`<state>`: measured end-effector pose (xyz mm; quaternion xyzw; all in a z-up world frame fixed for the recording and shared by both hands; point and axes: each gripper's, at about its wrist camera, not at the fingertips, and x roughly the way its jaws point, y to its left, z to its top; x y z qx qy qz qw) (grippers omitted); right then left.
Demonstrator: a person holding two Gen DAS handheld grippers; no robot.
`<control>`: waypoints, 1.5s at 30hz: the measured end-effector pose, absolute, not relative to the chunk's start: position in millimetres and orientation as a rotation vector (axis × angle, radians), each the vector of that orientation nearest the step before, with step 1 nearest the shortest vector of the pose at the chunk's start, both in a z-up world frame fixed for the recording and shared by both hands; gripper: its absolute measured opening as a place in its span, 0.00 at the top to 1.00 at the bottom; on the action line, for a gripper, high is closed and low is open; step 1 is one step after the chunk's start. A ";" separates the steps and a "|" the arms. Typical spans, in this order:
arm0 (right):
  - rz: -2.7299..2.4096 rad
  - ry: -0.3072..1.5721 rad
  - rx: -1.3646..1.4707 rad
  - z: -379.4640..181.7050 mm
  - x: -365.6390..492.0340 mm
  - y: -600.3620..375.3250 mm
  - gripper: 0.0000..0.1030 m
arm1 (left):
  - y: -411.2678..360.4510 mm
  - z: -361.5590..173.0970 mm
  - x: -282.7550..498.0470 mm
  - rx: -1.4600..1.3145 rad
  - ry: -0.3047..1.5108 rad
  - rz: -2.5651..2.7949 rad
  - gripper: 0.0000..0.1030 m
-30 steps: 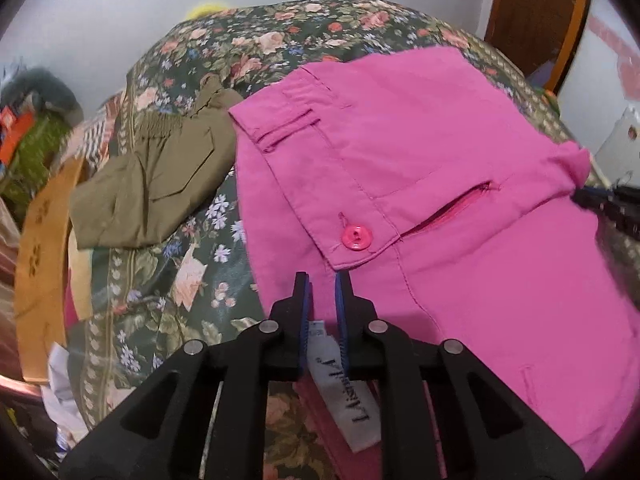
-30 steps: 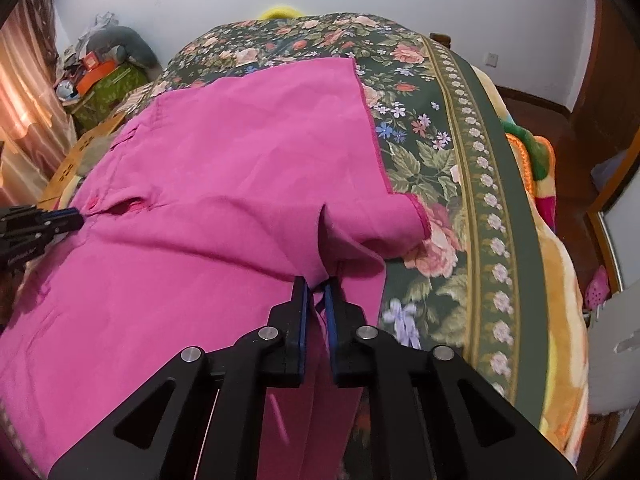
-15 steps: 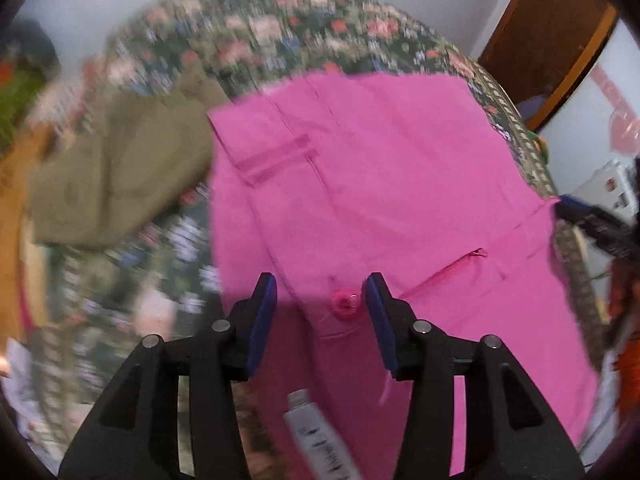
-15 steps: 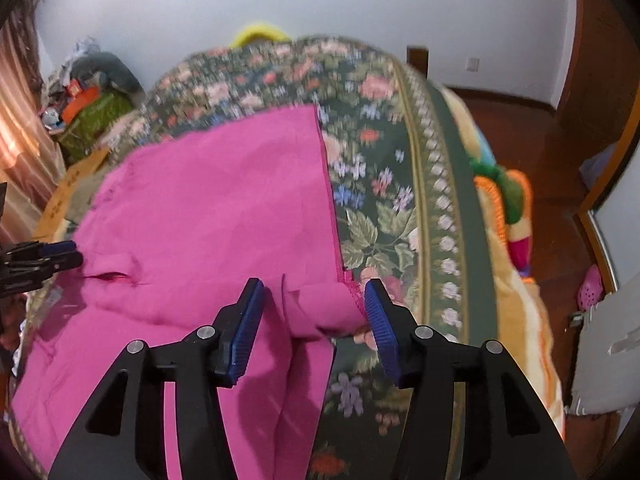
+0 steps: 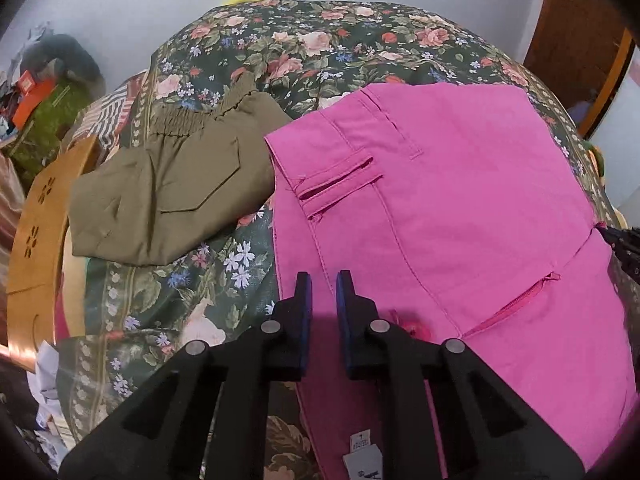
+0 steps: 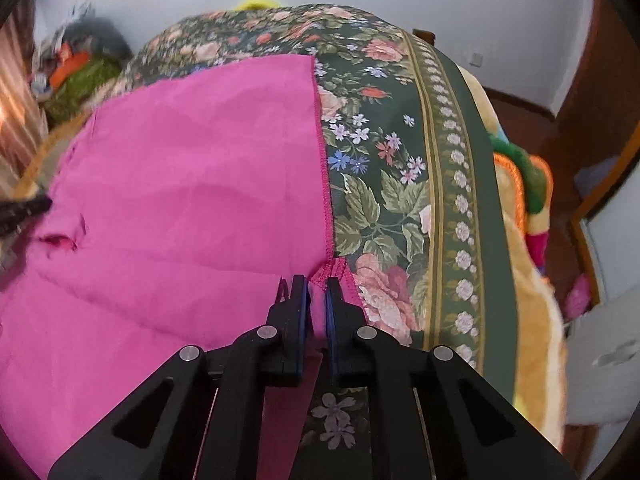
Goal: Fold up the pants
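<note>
The pink pants (image 5: 460, 200) lie folded on the floral bedspread, waistband and back pocket toward the left; they also fill the left of the right wrist view (image 6: 180, 200). My left gripper (image 5: 322, 288) sits over the pants' left waist edge, its jaws nearly closed with pink cloth between them. My right gripper (image 6: 316, 290) is shut on the pants' hem corner at their right edge. The right gripper's tip shows in the left wrist view (image 5: 624, 240), and the left gripper's tip shows blurred in the right wrist view (image 6: 20, 208).
Folded olive-green pants (image 5: 168, 192) lie left of the pink pants. A wooden headboard (image 5: 36, 232) stands at the far left. The bedspread (image 6: 400, 184) drops off at the right over an orange blanket (image 6: 532, 280). Clutter (image 5: 44, 100) sits by the wall.
Both grippers opened half a second ago and have now closed on the pants. The pants' loose flap at the right now lies flatter.
</note>
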<state>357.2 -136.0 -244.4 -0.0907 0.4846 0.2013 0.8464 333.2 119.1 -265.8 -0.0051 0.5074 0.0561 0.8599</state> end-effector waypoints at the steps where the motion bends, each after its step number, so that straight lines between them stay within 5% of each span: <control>1: 0.421 1.028 -0.205 -243.5 358.0 -135.7 0.93 | 120.2 -264.4 332.8 -0.008 1.069 0.116 0.85; 7: 0.403 1.056 -0.197 -214.4 355.4 -149.9 0.79 | 138.2 -237.4 319.5 -0.005 1.037 0.111 0.79; 9: 0.414 1.012 -0.191 -198.7 353.6 -151.0 0.63 | 149.9 -225.9 321.3 -0.021 1.010 0.125 0.61; 11: 0.419 0.955 -0.202 -183.0 355.4 -147.0 0.58 | 159.5 -217.2 325.0 -0.045 0.977 0.135 0.51; 14: 0.440 0.912 -0.198 -169.2 364.4 -138.7 0.58 | 169.4 -208.4 339.5 -0.043 0.946 0.109 0.48; 17: 0.438 0.896 -0.176 -164.3 387.3 -125.1 0.41 | 172.9 -211.1 359.6 -0.039 0.937 0.115 0.48; 32: 0.430 0.923 -0.183 -209.2 475.7 -74.1 0.40 | 184.8 -271.3 422.5 -0.178 0.999 0.015 0.48; 34: 0.441 0.939 -0.163 -217.5 483.5 -70.8 0.41 | 187.6 -275.0 424.5 -0.209 1.008 -0.010 0.50; 37: 0.487 0.939 -0.065 -223.5 487.4 -74.6 0.56 | 185.7 -278.2 423.1 -0.240 1.018 -0.057 0.63; 41: 0.487 0.915 -0.061 -220.9 481.0 -74.1 0.90 | 169.7 -276.7 421.3 -0.168 1.022 -0.056 0.80; 45: 0.488 0.905 -0.106 -216.4 476.0 -70.4 0.96 | 156.6 -274.2 418.3 -0.085 1.027 -0.017 0.92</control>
